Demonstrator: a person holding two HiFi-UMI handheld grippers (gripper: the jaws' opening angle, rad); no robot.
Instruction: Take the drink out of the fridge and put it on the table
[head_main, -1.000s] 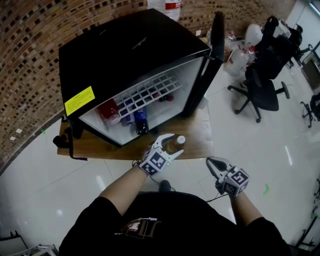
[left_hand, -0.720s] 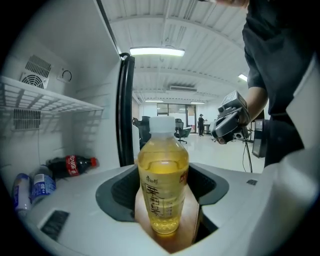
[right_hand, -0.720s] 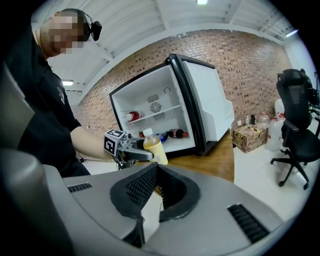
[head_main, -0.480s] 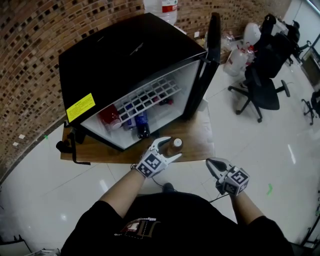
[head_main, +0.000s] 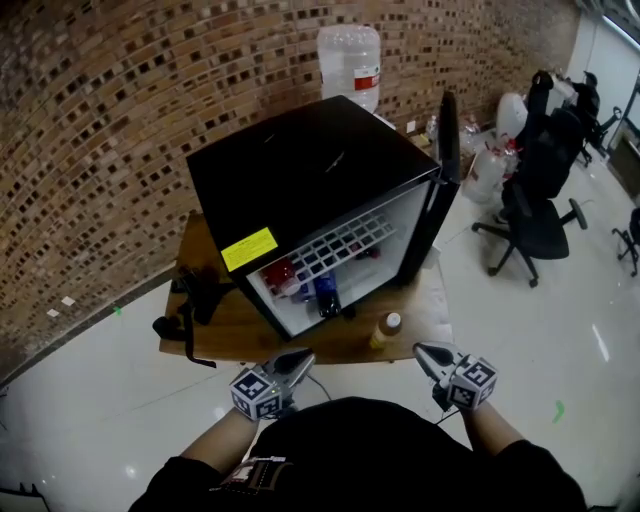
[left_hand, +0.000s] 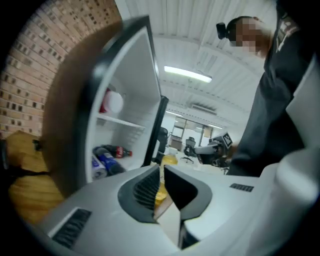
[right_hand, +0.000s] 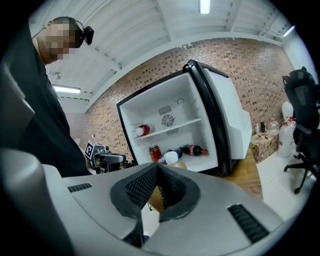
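Observation:
The drink, an amber bottle with a white cap (head_main: 386, 328), stands upright on the wooden table (head_main: 225, 325) in front of the open black mini fridge (head_main: 310, 190). My left gripper (head_main: 290, 362) hovers off the table's front edge, left of the bottle and apart from it; its jaws are closing with nothing between them (left_hand: 161, 169). My right gripper (head_main: 432, 355) hangs just right of the bottle, shut and empty (right_hand: 157, 167). The bottle (right_hand: 172, 159) shows beyond the right jaws.
Inside the fridge lie a red can (head_main: 280, 272) and dark bottles (head_main: 325, 295); its door (head_main: 447, 180) swings open to the right. A black clamp-like object (head_main: 190, 305) sits at the table's left. A water jug (head_main: 350, 60) stands behind; an office chair (head_main: 535, 200) at right.
The left gripper let go of the bottle and drew back toward the person, jaws coming together. The bottle now stands free on the table. The head view has pulled back.

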